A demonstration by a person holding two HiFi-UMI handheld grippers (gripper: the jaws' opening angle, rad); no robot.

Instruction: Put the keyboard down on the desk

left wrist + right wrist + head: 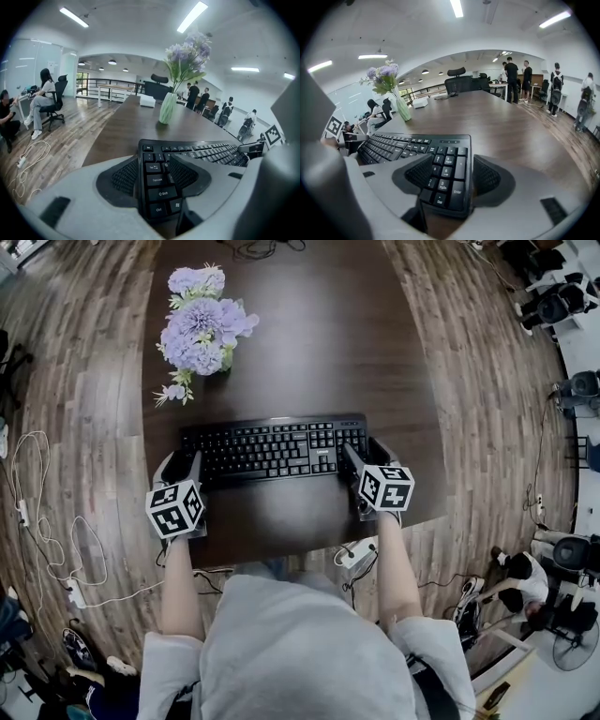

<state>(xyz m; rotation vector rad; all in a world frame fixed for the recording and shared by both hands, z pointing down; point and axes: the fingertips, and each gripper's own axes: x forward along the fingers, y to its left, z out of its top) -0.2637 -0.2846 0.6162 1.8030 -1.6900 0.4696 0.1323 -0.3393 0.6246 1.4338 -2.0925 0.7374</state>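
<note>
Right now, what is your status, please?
Left gripper, right gripper: shut on keyboard ends. Keyboard over desk, contact unclear. Flowers beyond, apart.

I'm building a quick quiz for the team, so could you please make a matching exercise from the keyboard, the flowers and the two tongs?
1 keyboard
2 flowers
3 left tongs
4 right tongs

A purple
B clamped on the number-pad end
C black, held at both ends
D clamped on the Ctrl-Shift end

Pairs: 1-C, 2-A, 3-D, 4-B
</note>
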